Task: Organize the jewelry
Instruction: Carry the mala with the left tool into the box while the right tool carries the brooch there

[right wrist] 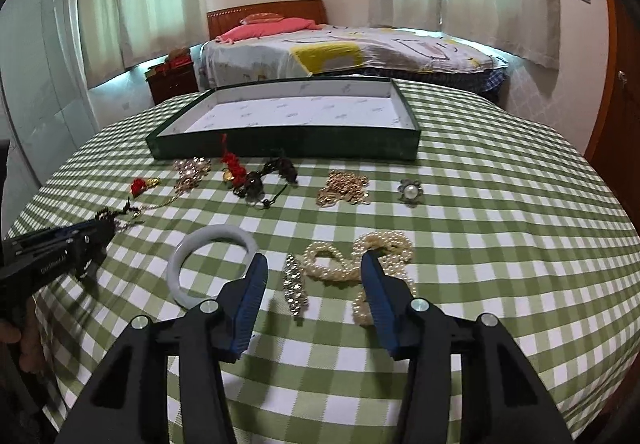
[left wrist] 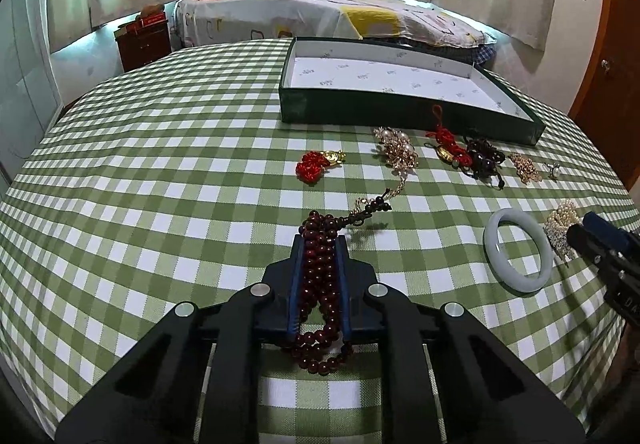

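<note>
My left gripper (left wrist: 320,242) is shut on a dark red bead bracelet (left wrist: 320,284), held above the checked table; its tassel end (left wrist: 370,209) sticks out ahead. My right gripper (right wrist: 314,264) is open and empty, its fingers either side of a pearl necklace (right wrist: 352,262) and a rhinestone clip (right wrist: 294,284). A pale jade bangle (right wrist: 188,264) lies left of it, also in the left wrist view (left wrist: 518,254). An empty dark green box (left wrist: 400,84) with a white lining stands at the back, also in the right wrist view (right wrist: 288,140).
Between grippers and box lie a red knot charm (left wrist: 314,164), a pearl-and-gold brooch (left wrist: 396,148), a red tassel charm with dark beads (right wrist: 256,176), a gold chain pile (right wrist: 344,188) and a pearl flower ring (right wrist: 409,191). A bed stands behind the table.
</note>
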Demonstrator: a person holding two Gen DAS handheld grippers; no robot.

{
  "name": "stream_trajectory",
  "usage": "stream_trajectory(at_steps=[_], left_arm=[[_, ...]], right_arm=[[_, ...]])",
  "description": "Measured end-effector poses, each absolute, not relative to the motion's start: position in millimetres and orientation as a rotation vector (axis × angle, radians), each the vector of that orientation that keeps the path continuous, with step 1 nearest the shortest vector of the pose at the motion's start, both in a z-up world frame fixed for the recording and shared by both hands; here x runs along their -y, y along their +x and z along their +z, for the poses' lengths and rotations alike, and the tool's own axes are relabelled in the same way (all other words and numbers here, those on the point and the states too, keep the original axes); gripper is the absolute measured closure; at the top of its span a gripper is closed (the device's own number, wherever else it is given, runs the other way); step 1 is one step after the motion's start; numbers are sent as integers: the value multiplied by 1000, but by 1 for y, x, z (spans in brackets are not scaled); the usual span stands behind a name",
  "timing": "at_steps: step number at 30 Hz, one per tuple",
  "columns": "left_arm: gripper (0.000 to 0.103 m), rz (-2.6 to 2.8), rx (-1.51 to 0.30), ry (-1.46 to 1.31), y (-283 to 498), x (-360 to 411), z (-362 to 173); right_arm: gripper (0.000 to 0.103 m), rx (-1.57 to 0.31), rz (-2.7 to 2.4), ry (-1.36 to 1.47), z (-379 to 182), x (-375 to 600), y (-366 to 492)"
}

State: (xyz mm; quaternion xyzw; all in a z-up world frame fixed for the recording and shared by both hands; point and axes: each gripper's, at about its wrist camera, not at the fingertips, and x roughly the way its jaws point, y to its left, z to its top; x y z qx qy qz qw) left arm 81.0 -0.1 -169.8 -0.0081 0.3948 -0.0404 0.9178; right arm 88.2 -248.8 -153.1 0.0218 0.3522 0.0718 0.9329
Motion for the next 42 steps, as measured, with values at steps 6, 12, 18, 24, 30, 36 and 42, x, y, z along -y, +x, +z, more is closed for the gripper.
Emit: stream_trajectory(at_steps=[6, 12, 18, 24, 30, 36, 42], left_arm=[[89, -71, -787, -12, 78, -1, -164], [89, -64, -781, -12, 78, -3, -162], [89, -59, -772, -12, 76, -4, -160], [90, -57, -740, -14, 74, -6, -149], [90, -68, -701, -27, 77, -5, -128], [90, -85, -652, -35, 97, 3, -103], [90, -115, -626, -60, 135, 15, -87]], right_arm=[[75, -756, 184, 27, -159, 241, 90], [86, -794, 202, 36, -165, 240, 93], [90, -796, 206, 28, -164, 238, 91], [90, -760, 210, 33, -152, 239, 87], [90, -695, 210, 40, -127, 241, 87], [90, -645, 191, 76, -105, 253, 108], [90, -578, 167, 81, -81, 262, 149]])
